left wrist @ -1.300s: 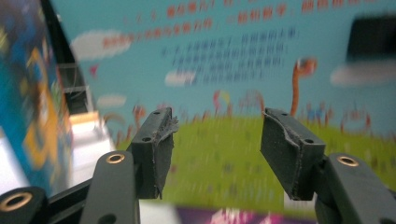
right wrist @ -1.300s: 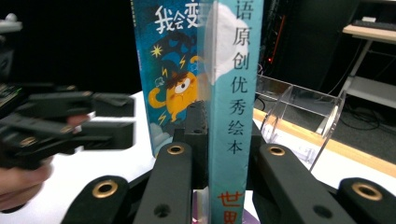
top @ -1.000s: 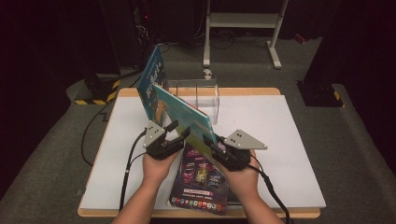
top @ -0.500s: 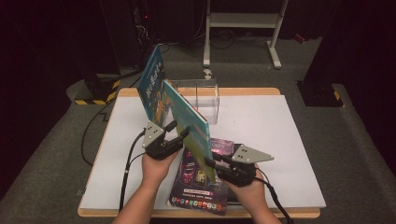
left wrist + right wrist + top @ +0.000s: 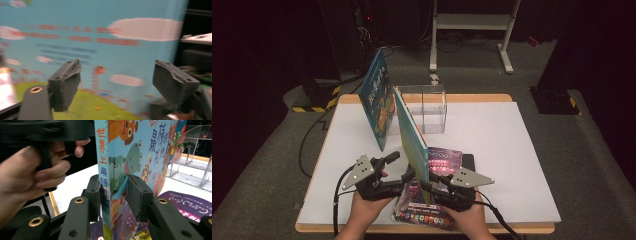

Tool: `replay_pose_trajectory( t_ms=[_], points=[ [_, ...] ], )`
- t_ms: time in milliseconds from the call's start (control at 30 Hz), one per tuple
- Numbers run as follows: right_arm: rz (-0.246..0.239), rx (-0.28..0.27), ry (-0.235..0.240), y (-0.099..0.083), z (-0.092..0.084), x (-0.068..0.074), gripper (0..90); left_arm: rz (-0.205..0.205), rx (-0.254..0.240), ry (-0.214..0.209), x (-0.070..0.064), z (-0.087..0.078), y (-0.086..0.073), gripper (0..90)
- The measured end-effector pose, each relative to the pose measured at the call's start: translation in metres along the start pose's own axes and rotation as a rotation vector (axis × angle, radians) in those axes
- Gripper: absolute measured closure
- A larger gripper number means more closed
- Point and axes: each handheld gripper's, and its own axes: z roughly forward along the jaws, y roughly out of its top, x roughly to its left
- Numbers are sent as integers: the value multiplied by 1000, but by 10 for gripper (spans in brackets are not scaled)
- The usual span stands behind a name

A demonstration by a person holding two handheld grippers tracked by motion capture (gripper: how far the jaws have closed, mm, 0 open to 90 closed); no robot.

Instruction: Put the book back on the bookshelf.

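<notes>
White table (image 5: 522, 150): blurred book (image 5: 130, 157) between right gripper (image 5: 113, 195) pads, contact unclear; left gripper (image 5: 117, 82) open.

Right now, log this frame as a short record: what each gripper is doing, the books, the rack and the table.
left gripper: open, jaws just opened, clear of the book
right gripper: jaws around the book's spine edge, have just been opening
held book: blue, upright on edge
second book: blue, upright, left of the rack
flat book: purple, lying under the held book
rack: clear, at the far edge
table: white top
</notes>
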Motion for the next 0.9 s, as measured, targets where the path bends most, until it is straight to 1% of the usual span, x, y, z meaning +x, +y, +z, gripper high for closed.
replay_pose_trajectory(
  t_ms=[67, 100, 133, 233, 300, 367, 400, 500, 600, 700, 733, 767, 800, 833, 900],
  points=[
    [1, -3, -2, -1, 0, 1, 635, -15, -6, -7, -8, 4, 3, 197],
    [-1, -4, -4, -2, 1, 2, 635, -19, 0, -2, -13, 8, 5, 188],
    [-1, -5, -7, -3, 1, 3, 633, -15, 5, 4, -15, 11, 6, 167],
    [0, 3, -9, -4, 1, 6, 628, -6, 21, 31, -23, 18, 6, 162],
    [-12, 15, -2, -5, 3, 9, 618, -3, 39, 56, -27, 21, 5, 155],
    [-20, 29, 14, -8, 6, 13, 604, 19, 54, 104, -32, 22, 1, 155],
    [-28, 36, 19, -10, 8, 15, 599, 30, 57, 116, -33, 22, 0, 155],
    [-37, 47, 37, -13, 13, 20, 591, 30, 66, 126, -35, 21, -4, 180],
    [-42, 51, 46, -15, 15, 23, 588, 52, 65, 152, -37, 17, -6, 190],
    [-54, 64, 47, -15, 17, 26, 590, 78, 57, 157, -38, 11, -8, 231],
    [-56, 67, 55, -15, 17, 26, 602, 91, 51, 163, -38, 8, -8, 251],
    [-56, 70, 70, -15, 17, 26, 616, 113, 37, 173, -39, 4, -8, 273],
    [-57, 72, 83, -15, 15, 27, 598, 118, 34, 176, -38, 2, -8, 304],
    [-65, 71, 89, -16, 13, 27, 578, 118, 34, 174, -38, 0, -8, 316],
    [-71, 64, 124, -17, 9, 27, 546, 109, 31, 168, -36, -5, -8, 340]
  ],
)
